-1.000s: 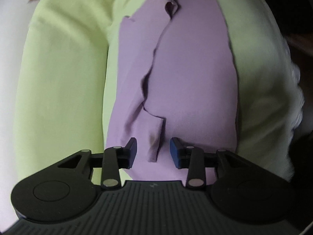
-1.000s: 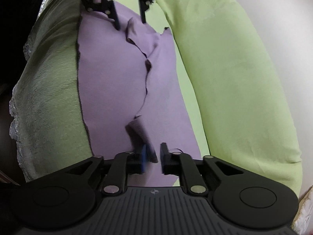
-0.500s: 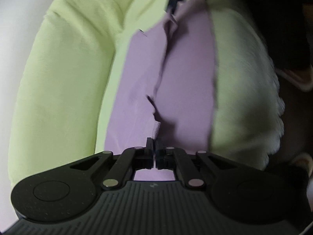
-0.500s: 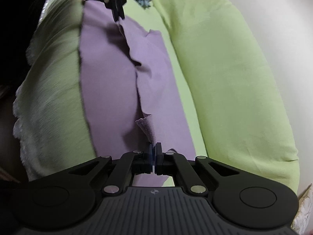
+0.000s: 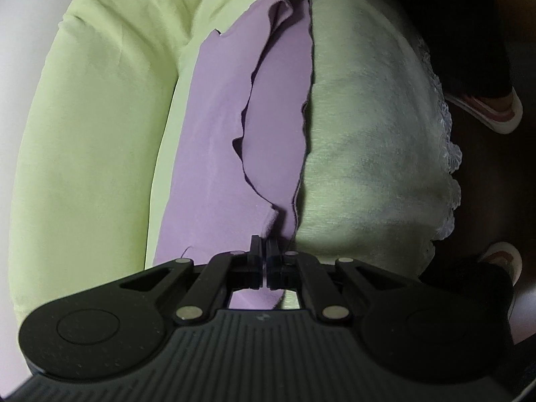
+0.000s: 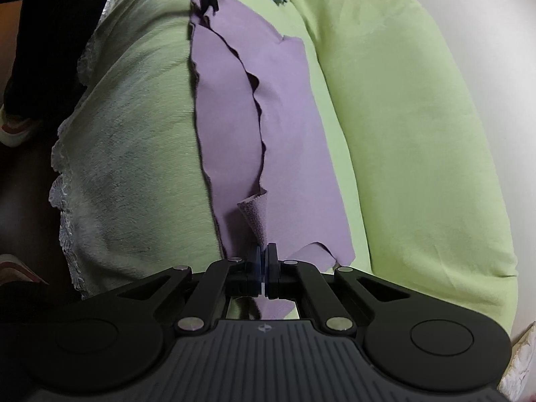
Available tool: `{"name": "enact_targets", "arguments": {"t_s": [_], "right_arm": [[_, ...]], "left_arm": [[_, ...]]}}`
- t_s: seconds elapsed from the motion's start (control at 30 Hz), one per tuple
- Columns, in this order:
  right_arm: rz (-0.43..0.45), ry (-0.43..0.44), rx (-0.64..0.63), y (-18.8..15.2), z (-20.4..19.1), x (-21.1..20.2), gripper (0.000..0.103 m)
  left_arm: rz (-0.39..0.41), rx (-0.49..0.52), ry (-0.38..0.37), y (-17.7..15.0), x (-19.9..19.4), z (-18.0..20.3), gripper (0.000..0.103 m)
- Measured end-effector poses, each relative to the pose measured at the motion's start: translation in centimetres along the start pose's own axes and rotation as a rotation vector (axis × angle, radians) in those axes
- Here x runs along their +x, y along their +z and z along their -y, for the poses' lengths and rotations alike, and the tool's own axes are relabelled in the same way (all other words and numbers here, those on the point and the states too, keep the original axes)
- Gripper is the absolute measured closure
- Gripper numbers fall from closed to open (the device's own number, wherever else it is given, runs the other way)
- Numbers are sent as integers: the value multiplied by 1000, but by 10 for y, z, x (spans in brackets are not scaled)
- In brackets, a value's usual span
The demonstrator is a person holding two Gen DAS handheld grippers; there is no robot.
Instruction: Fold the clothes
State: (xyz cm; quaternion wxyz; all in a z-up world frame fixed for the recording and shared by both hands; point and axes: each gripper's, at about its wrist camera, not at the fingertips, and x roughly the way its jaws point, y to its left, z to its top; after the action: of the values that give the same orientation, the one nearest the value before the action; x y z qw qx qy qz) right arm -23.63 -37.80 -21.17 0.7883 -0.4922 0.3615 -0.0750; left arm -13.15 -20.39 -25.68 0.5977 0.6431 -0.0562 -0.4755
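A: Why was the cloth (image 5: 214, 154) laid lengthwise on the sofa (image 5: 87, 154)?

B: Prob. because the green seat gave you a long soft bed for it. It lay flat along the seat, w/ one long edge doubled partway over the rest. That looked like a lengthwise fold in progress.

A: And why a corner at each end?

B: So the edge would travel across evenly, I'd judge, w/o sagging in the middle.

A: Left tongs (image 5: 266, 251)?

B: Jaws together, clamped on the near corner of the folded flap. You had just closed them on it.

A: Right tongs (image 6: 264, 258)?

B: Same at the opp. end: pinched tight on the cloth's upturned corner, no gap btw. the pads.
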Motion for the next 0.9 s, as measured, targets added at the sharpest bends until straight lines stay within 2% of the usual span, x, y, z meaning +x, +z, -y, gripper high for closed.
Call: {"name": "enact_targets", "arguments": {"t_s": [0.37,0.47,0.53,0.57,0.67,0.7,0.77,0.8,0.83,0.9], "right_arm": [[-25,1,-46,10,-28,25,103],[-48,-2,-83,13,-35,26,93],[-66,17,-62,15,-29,19,86],[-69,25,-34,15,-23,13,80],[-53,57,125,23,3,-4,80],[-37,72,208,24,13,-8,80],[-4,108,388,26,34,-7,80],[-1,129,467,27,39,0,80],[-18,152,527,27,41,12,80],[-128,207,571,26,37,38,82]], "left_arm": [[-3,-54,-34,5,3,-1,101],[-9,-85,-56,6,1,-4,100],[-4,-120,-98,5,-6,-12,95],[8,-150,-114,3,-13,-18,94],[53,-248,-161,-3,-38,-40,93],[63,-291,-153,-5,-42,-49,91],[68,-409,-110,-5,-37,-65,78],[62,-479,-91,-5,-29,-71,77],[44,-548,-101,-4,-18,-75,77],[-34,-628,-191,-4,9,-72,78]]}}
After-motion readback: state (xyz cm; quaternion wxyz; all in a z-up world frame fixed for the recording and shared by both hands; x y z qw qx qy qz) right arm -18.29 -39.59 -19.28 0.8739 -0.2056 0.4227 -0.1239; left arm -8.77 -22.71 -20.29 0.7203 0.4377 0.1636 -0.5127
